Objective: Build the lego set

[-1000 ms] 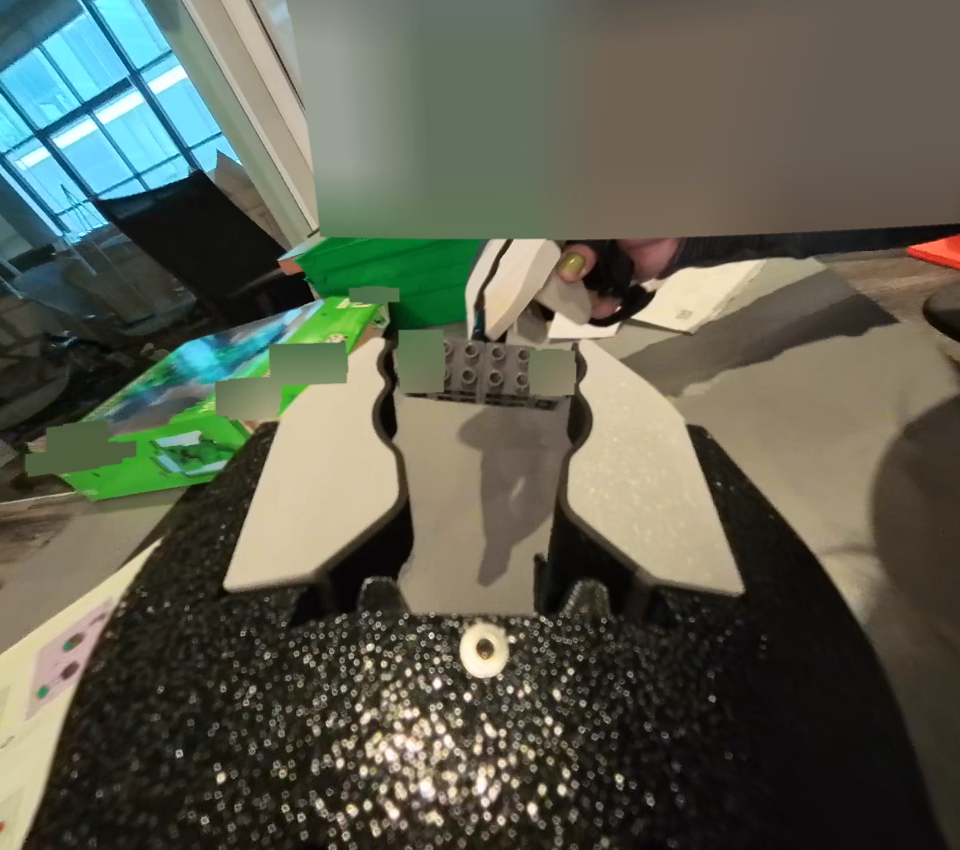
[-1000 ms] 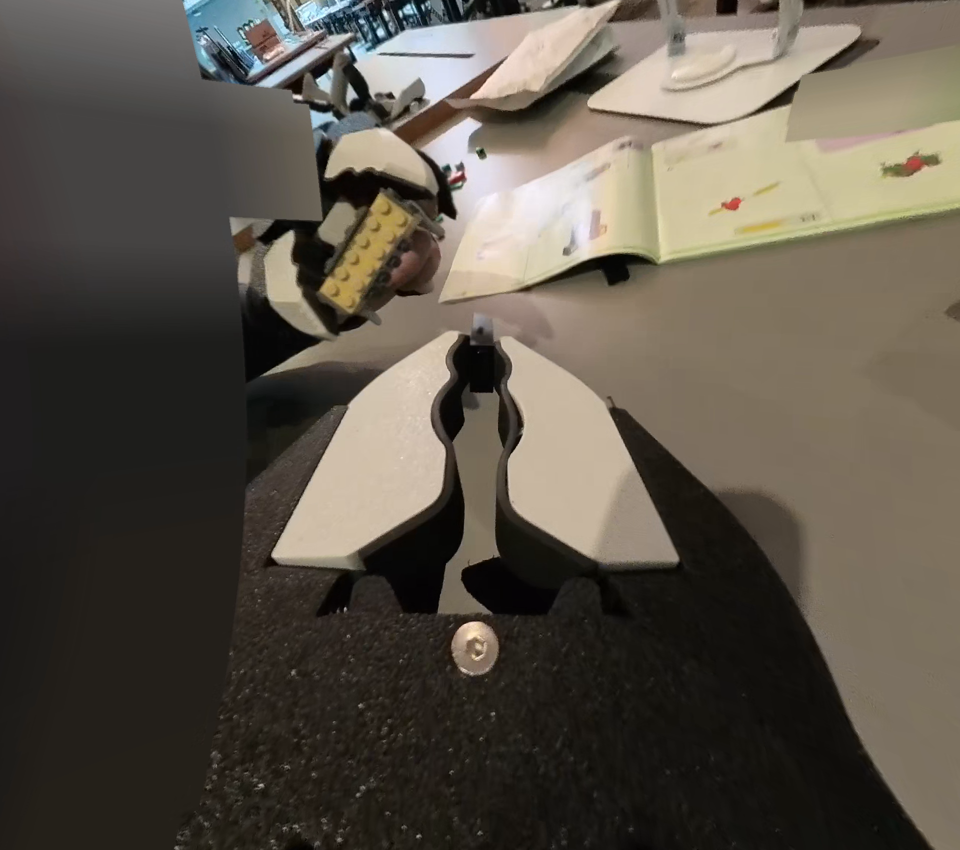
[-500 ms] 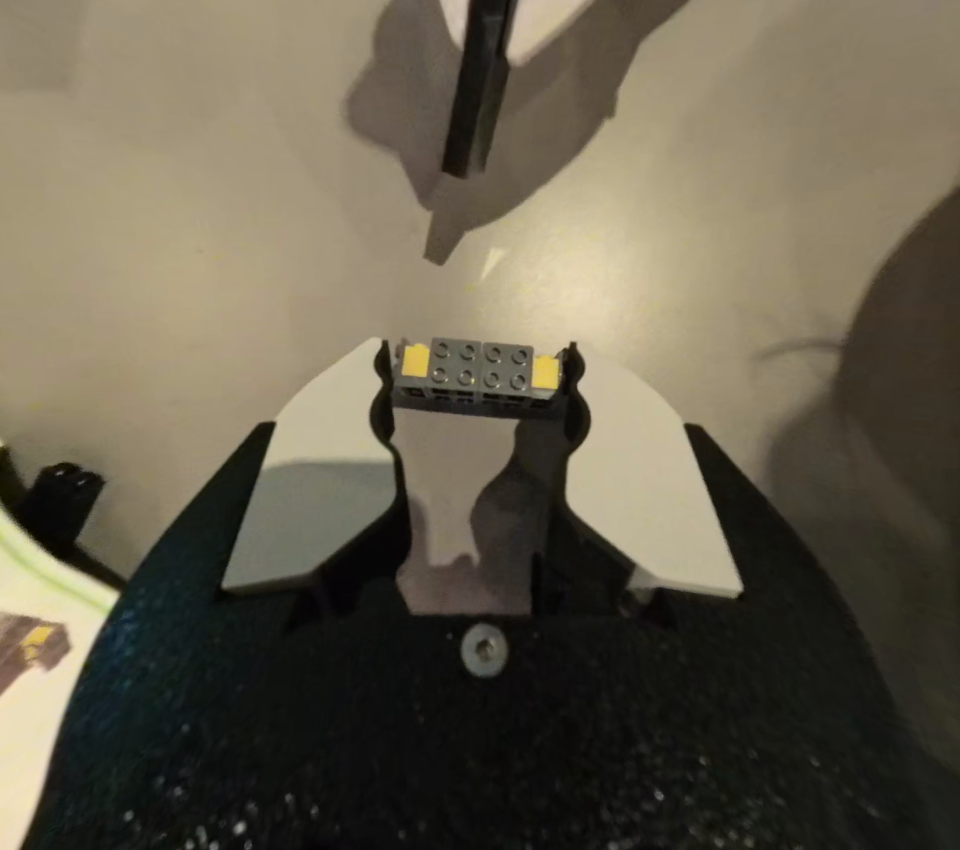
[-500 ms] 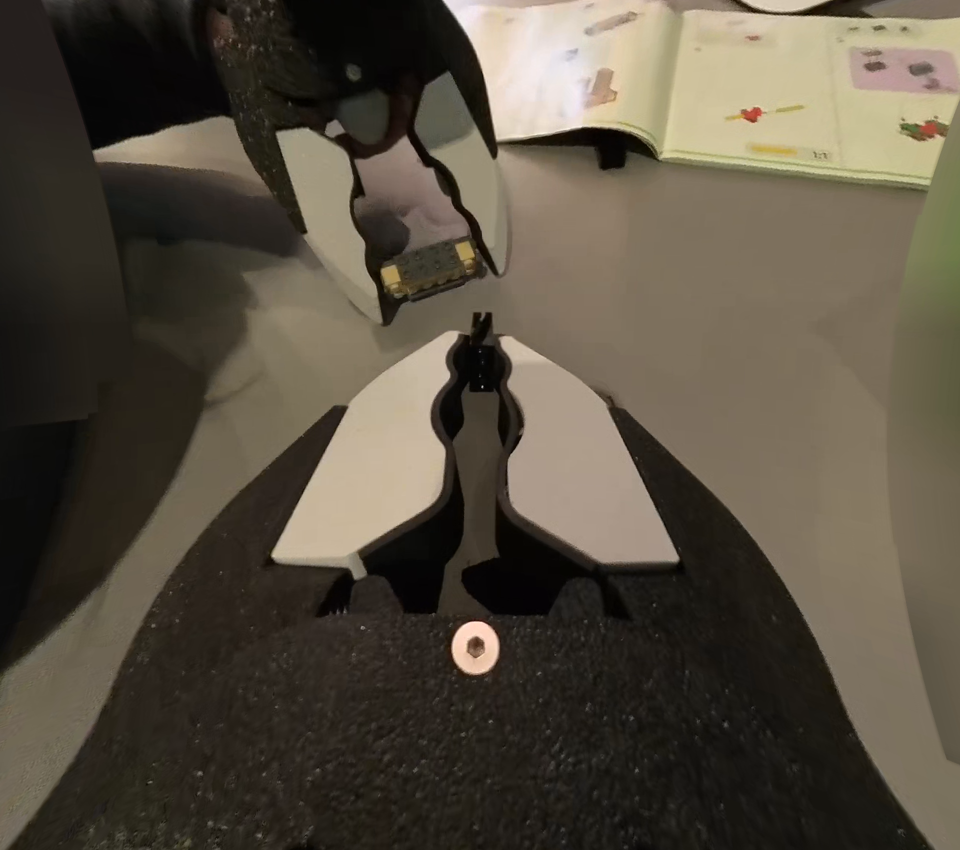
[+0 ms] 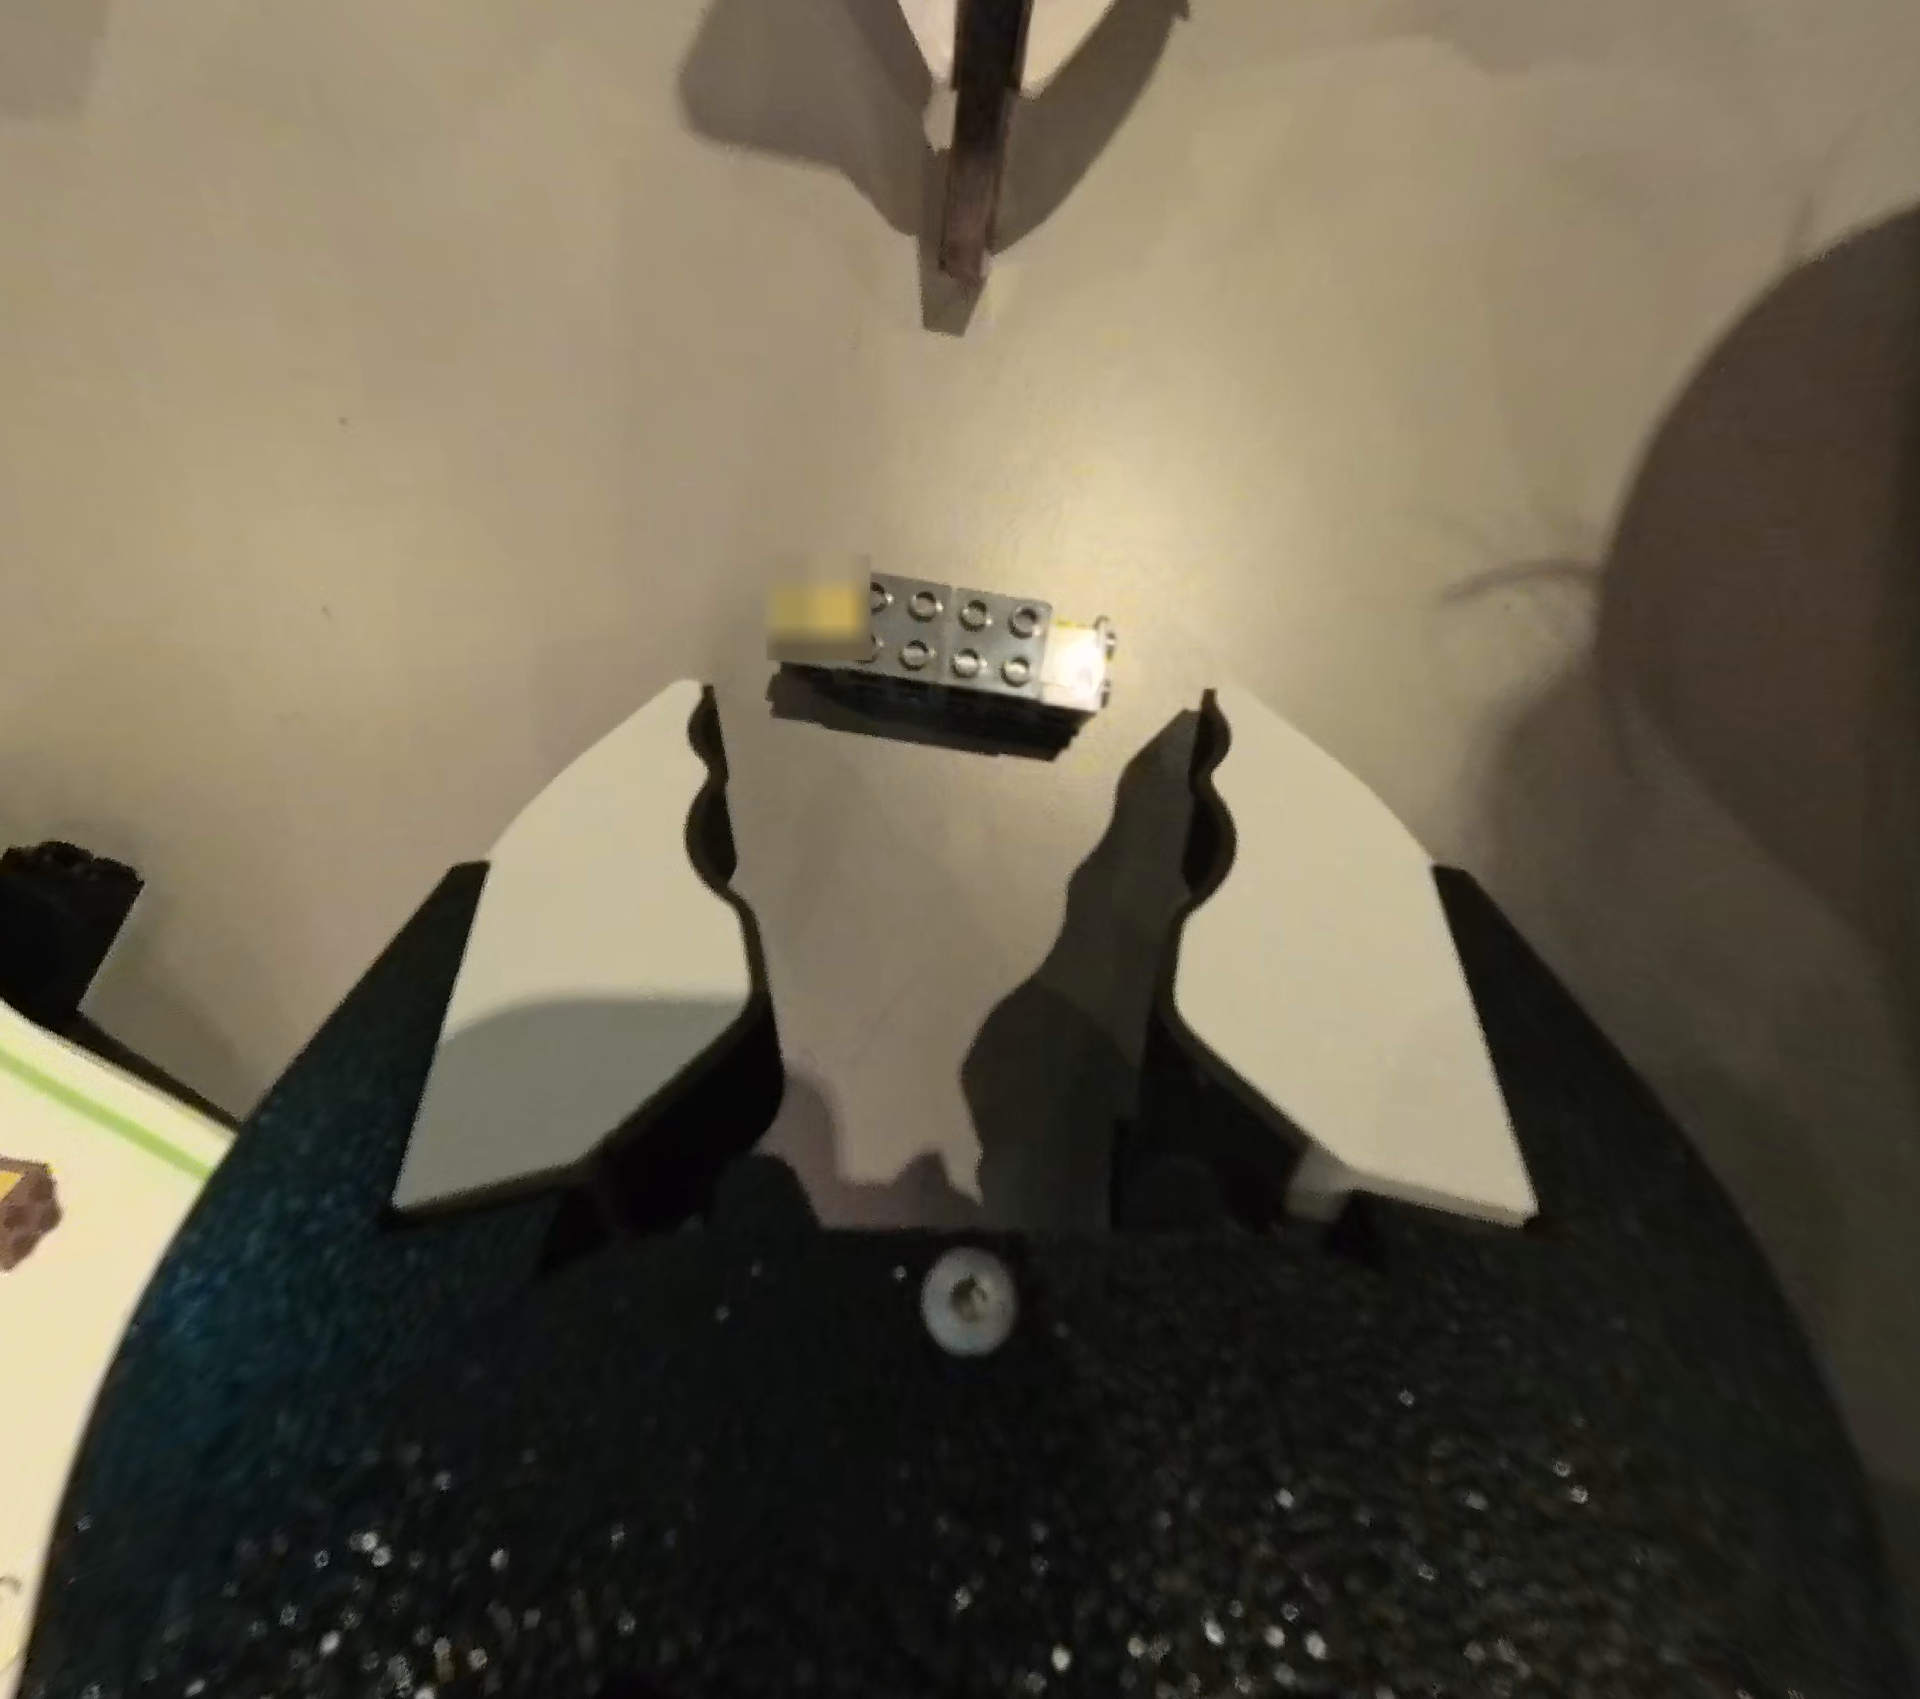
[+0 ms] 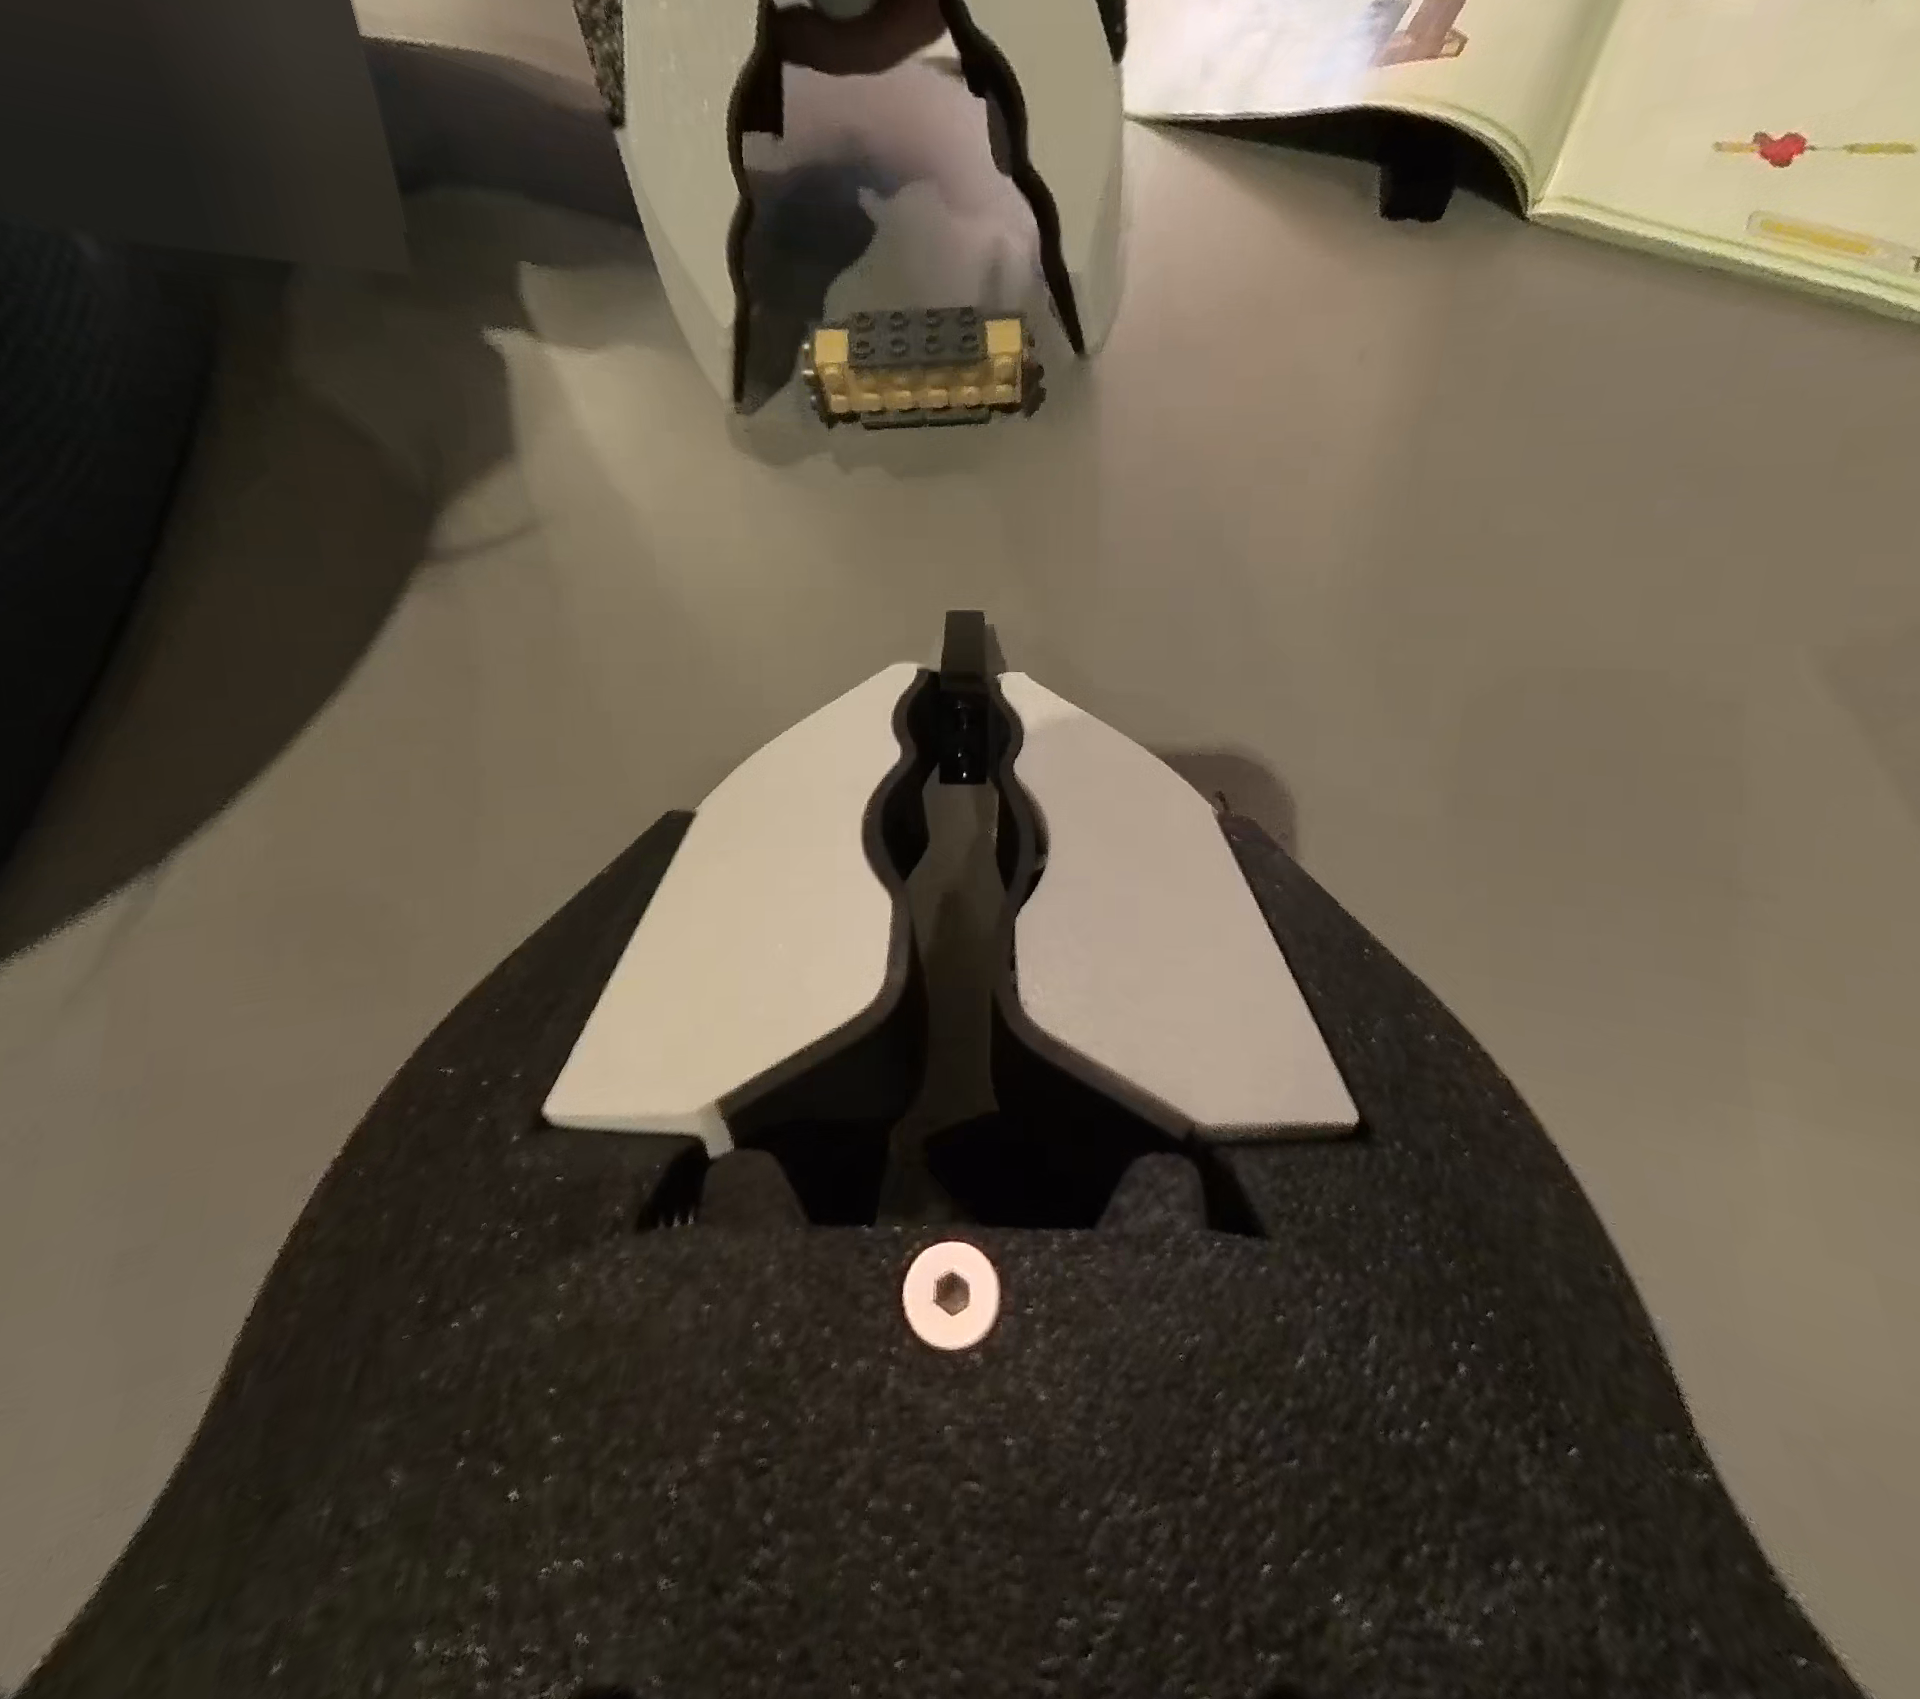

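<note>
The left gripper (image 5: 956, 693) is spread wide around the grey-and-yellow block (image 5: 961, 641); the black piece (image 6: 964, 714), pinched in the right gripper (image 6: 961, 683), should be lowered squarely onto its studs.

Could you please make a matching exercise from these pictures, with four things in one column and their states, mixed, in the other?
Things:
1. left gripper
2. right gripper
3. grey and yellow brick assembly
4. instruction booklet

States:
A. lying open on the table
B. shut on a small black piece
C. open, holding nothing
D. resting free on the table

Pairs: 1-C, 2-B, 3-D, 4-A
</note>
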{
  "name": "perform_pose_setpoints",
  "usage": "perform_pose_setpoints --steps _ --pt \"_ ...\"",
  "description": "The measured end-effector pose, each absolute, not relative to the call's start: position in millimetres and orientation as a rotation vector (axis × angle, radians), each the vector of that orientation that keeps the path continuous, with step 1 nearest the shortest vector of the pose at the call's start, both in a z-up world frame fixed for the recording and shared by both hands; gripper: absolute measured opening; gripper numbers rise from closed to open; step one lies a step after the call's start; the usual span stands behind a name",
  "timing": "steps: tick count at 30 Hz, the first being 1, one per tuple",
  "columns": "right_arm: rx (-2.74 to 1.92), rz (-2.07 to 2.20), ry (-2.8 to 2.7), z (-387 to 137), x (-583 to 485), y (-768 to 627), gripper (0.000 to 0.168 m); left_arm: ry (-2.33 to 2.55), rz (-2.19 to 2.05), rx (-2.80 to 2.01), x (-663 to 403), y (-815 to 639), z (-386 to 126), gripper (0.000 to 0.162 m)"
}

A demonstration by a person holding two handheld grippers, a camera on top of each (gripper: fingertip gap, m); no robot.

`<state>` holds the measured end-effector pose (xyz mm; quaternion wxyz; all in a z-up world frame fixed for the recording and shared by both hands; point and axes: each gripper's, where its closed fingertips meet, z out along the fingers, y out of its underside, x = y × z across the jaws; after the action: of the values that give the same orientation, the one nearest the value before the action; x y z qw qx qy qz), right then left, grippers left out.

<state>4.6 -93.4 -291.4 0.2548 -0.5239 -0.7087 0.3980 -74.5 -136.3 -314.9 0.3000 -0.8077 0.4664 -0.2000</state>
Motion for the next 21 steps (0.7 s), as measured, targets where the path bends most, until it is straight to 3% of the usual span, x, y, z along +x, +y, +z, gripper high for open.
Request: perform_pose_setpoints --steps 8,13,17,21 --pt "-1.457 0.96 -2.051 -309.5 19.1 -90.1 0.008 1.237 -0.585 -2.078 -73.1 -137.2 -308.0 0.086" --pt "-1.523 0.834 -2.04 -301.1 24.2 -80.1 0.039 1.306 -0.539 -2.044 -73.3 -136.0 -310.3 0.086" --pt "-1.471 0.948 -1.837 -259.5 -11.3 -100.1 0.05 1.321 -0.567 -2.015 -73.6 -140.8 -308.7 0.086" --pt "-1.443 0.871 -1.914 -277.5 -50.1 -129.7 0.063 1.253 -0.627 -1.988 -78.1 -145.6 -298.0 0.086"
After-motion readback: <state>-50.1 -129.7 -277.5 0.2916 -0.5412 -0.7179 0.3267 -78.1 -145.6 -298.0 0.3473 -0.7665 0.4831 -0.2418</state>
